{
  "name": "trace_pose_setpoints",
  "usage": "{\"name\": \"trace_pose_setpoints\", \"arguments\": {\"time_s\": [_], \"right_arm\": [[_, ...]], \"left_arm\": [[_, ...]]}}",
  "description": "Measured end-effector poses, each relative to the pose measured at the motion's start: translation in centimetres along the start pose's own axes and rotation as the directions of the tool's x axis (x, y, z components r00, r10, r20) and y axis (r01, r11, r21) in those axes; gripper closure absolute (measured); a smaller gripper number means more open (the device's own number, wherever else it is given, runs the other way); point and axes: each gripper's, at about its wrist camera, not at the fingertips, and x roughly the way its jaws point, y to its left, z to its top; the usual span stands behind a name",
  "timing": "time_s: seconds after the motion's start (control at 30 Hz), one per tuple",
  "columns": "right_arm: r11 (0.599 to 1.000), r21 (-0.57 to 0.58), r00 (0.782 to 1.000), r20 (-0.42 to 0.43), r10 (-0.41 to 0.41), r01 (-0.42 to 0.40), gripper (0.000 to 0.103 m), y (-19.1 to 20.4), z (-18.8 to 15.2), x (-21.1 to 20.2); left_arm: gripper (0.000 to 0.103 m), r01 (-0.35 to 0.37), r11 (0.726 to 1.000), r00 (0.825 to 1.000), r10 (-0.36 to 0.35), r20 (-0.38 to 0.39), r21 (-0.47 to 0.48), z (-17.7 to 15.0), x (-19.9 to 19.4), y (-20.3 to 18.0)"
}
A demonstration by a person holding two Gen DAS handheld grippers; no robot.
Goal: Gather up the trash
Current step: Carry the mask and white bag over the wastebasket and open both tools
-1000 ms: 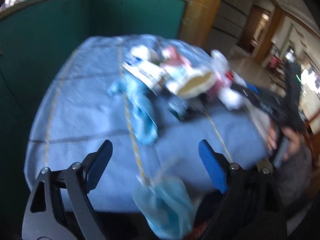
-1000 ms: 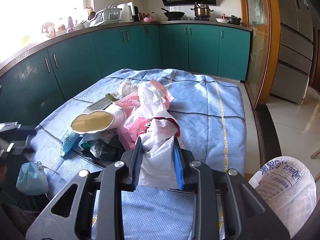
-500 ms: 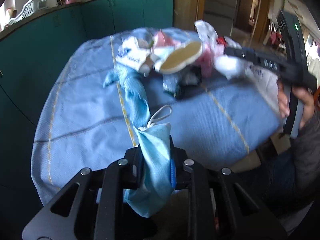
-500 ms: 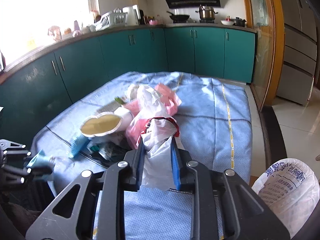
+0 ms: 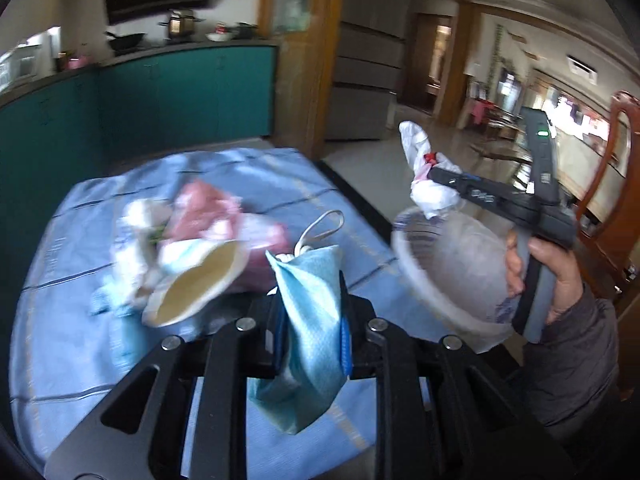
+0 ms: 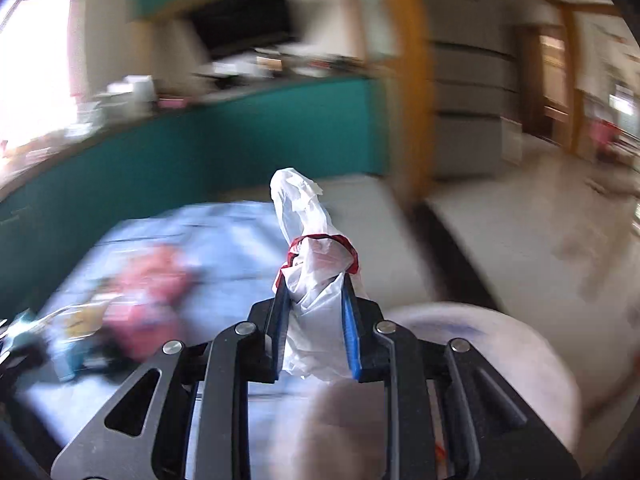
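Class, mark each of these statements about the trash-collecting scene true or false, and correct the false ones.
1. The left gripper is shut on a blue face mask. True.
2. The right gripper is open and holds nothing. False: it is shut on a white plastic bag.
3. A pile of trash lies on the blue cloth. True.
4. The white plastic bag has a green band. False: the band is red.
5. The bin is lined with a black bag. False: the liner is pale and translucent.
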Motion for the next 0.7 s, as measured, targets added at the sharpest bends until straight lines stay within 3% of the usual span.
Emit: {"name": "trace_pose_setpoints", "arguments": {"time_s": [0.07,0.13,0.2,0.27,0.33,0.4,0.47,0.57,0.67,0.7], "right_arm": [[0.994,0.043,0.989,-0.114,-0.093,0.099,0.078,-2.4,-1.4,1.4],[0.987,0.089,0.971,-0.21,-0.112,0.133,0.077,-4.2,-2.9,2.4],[0.977,0.126,0.959,-0.25,-0.136,0.171,0.072,-5.7,-3.8,2.6],[0.967,0.161,0.961,-0.226,-0.161,0.199,0.057,-6.8,-3.7,1.7],[0.943,0.255,0.973,-0.142,-0.18,0.211,0.043,-8.4,-3.4,-0.2],[0.921,0.336,0.98,-0.058,-0.19,0.198,0.039,-9.3,-3.2,-2.0],[0.908,0.37,0.978,-0.002,-0.21,0.196,0.037,-10.1,-2.5,-2.8],[0.908,0.38,0.975,0.056,-0.214,0.178,0.033,-10.1,-1.9,-3.5],[0.931,0.338,0.982,0.073,-0.172,0.138,0.029,-9.2,-1.3,-3.3],[0.942,0.313,0.986,0.07,-0.149,0.12,0.029,-8.5,-1.2,-2.9]], "left_arm": [[0.081,0.062,0.998,0.998,-0.062,-0.022,0.016,0.6,2.4,-2.2],[0.081,0.118,0.992,0.991,-0.116,-0.06,0.033,1.3,5.4,-4.6],[0.08,0.184,0.982,0.979,-0.179,-0.099,0.049,2.0,8.3,-7.1],[0.079,0.226,0.971,0.968,-0.215,-0.129,0.078,2.3,10.5,-9.6],[0.076,0.276,0.958,0.952,-0.261,-0.161,0.077,2.2,12.3,-11.4],[0.066,0.311,0.949,0.939,-0.297,-0.176,0.059,2.2,13.4,-12.4],[0.044,0.318,0.947,0.936,-0.306,-0.175,0.045,2.1,14.1,-12.9],[0.026,0.298,0.954,0.946,-0.29,-0.146,0.039,2.1,13.9,-12.4],[0.02,0.229,0.972,0.969,-0.222,-0.113,0.052,2.2,13.2,-11.0],[0.02,0.174,0.983,0.982,-0.169,-0.088,0.051,2.2,12.5,-10.2]]}}
